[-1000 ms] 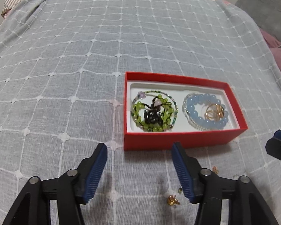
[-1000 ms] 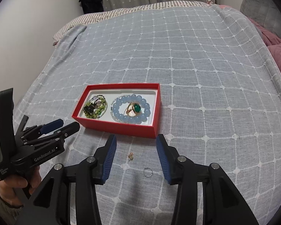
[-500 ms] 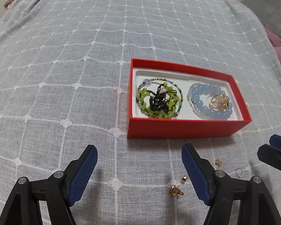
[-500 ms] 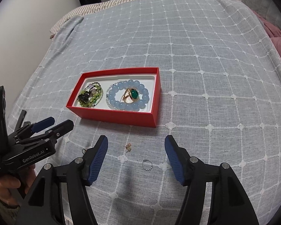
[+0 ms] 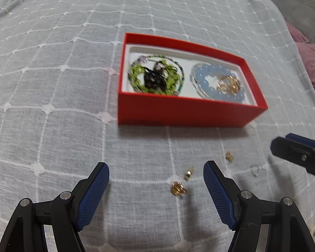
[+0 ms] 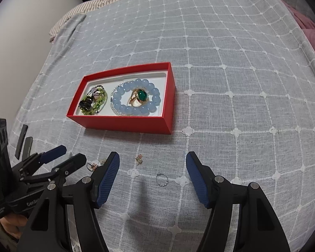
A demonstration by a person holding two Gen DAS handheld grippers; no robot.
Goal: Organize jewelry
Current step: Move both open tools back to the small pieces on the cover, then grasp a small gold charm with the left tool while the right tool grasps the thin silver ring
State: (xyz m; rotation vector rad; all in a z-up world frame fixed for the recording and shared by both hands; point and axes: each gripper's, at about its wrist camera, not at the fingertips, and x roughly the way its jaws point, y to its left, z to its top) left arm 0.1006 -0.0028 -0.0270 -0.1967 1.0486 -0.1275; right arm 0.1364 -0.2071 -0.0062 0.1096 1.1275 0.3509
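A red box (image 5: pixel 178 109) on the bed holds a green bead bracelet (image 5: pixel 140 77), a blue bead bracelet (image 5: pixel 203 79) and a gold ring with a green stone (image 6: pixel 141 96). On the cover in front of the box lie a gold ring (image 5: pixel 177 189), a small gold piece (image 5: pixel 188 173), a gold earring (image 5: pixel 229 156) and a silver beaded ring (image 6: pixel 161 179). My left gripper (image 5: pixel 156 180) is open just above the gold ring, empty. Over the silver ring, my right gripper (image 6: pixel 152 163) is open and empty too. Both grippers sit close side by side.
A grey-blue checked bedspread (image 6: pixel 231 73) covers the whole bed. Purple cushions (image 5: pixel 313 63) lie at the right edge, and a striped sheet (image 6: pixel 107 0) shows at the far end. A white wall runs along the left. A hand (image 6: pixel 10 224) holds the left gripper.
Both pairs of jaws have spread wider. Both grippers have tipped down toward the loose pieces in front of the box, which now show between the fingers.
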